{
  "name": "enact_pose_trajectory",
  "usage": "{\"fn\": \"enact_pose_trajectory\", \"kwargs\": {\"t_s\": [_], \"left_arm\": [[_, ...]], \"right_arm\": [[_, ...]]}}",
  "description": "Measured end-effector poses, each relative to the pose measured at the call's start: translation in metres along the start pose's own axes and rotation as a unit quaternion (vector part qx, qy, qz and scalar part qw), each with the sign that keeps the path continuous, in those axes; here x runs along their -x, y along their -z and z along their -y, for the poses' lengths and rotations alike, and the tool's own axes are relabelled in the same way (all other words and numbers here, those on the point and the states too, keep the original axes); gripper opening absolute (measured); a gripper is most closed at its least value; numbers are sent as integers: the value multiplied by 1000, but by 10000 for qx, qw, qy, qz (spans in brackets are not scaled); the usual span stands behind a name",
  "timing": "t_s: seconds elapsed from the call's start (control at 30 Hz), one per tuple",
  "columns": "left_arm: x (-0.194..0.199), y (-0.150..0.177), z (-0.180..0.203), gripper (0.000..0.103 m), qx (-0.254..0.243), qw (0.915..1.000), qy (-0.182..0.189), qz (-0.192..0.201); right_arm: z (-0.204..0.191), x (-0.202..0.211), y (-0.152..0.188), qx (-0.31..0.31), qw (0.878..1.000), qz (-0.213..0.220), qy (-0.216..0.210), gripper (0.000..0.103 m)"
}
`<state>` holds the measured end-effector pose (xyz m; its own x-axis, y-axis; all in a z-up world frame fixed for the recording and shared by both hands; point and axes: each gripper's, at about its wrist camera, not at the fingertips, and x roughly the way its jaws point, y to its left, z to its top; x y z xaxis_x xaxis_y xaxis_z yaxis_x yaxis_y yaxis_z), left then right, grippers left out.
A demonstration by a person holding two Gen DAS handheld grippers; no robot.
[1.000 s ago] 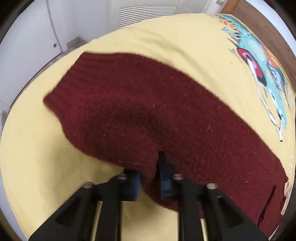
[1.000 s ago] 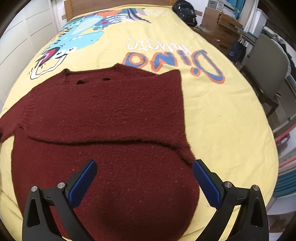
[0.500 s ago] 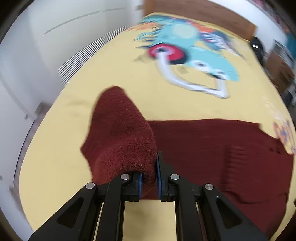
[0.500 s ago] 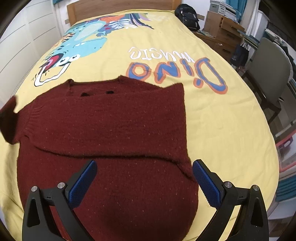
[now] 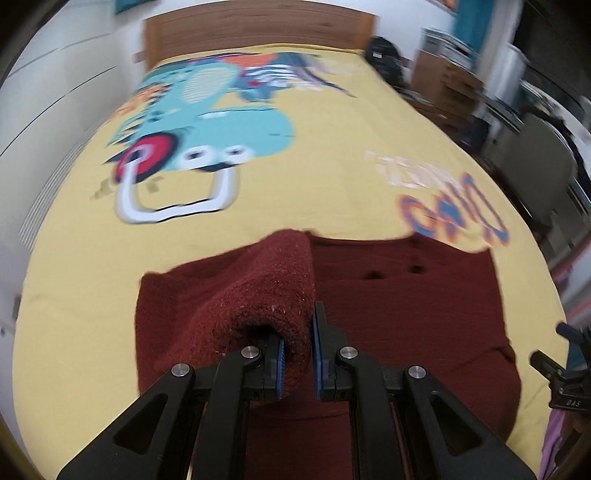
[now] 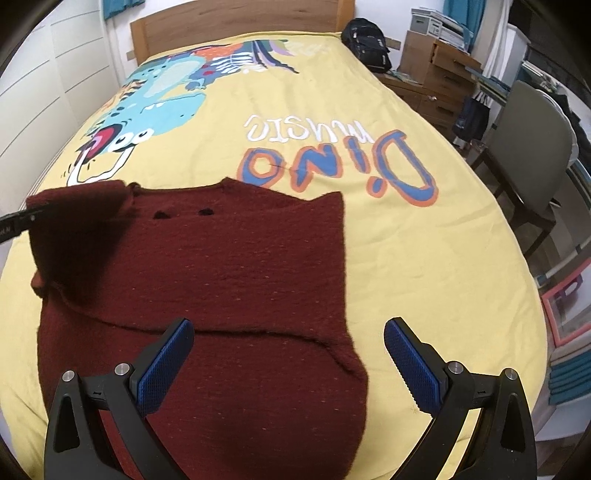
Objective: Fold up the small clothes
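A dark red knitted sweater lies flat on the yellow bedspread, its right sleeve folded across the body. My left gripper is shut on the left sleeve and holds it raised over the sweater's body. In the right wrist view the lifted sleeve hangs at the left, with part of the left gripper showing beside it. My right gripper is open and empty, above the sweater's lower hem.
The bedspread carries a dinosaur print and "Dino music" lettering. A wooden headboard is at the far end. A backpack, drawers and a grey chair stand along the right side.
My left gripper has lifted the left sleeve off the bed and swung it rightward over the sweater's body. My right gripper has stayed open and nearly still.
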<state>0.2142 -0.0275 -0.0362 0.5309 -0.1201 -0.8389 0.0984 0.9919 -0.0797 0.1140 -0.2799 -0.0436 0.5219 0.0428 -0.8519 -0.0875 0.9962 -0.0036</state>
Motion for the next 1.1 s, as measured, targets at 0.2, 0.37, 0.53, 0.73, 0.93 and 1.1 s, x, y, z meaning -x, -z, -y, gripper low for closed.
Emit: {"fn": "enact_pose_trajectory", "kwargs": {"t_s": [0.2,0.37,0.53,0.73,0.93,1.1], "left_arm": [[-37,-3,57,9,-457,9986,257,-119],[-83,16,74,9,-585,9969,149,-506],[-122,36,71,13,-560,9939,-160,-937],[-132,43,67,21,-411,9914,-231,-1224],[-128,41,60,75,-213,9904,-218,-1350],[-116,42,48,92,-101,9906,-106,-1361]], "right_arm": [[13,-8,8,-98,9999,-136,34,103],[17,-20,18,-178,9994,-312,-23,103],[16,-29,25,-175,9990,-415,-34,103],[16,-31,29,-203,9988,-445,-68,103],[18,-30,29,-260,9987,-425,-101,103],[16,-28,31,-267,9987,-382,-211,103]]}}
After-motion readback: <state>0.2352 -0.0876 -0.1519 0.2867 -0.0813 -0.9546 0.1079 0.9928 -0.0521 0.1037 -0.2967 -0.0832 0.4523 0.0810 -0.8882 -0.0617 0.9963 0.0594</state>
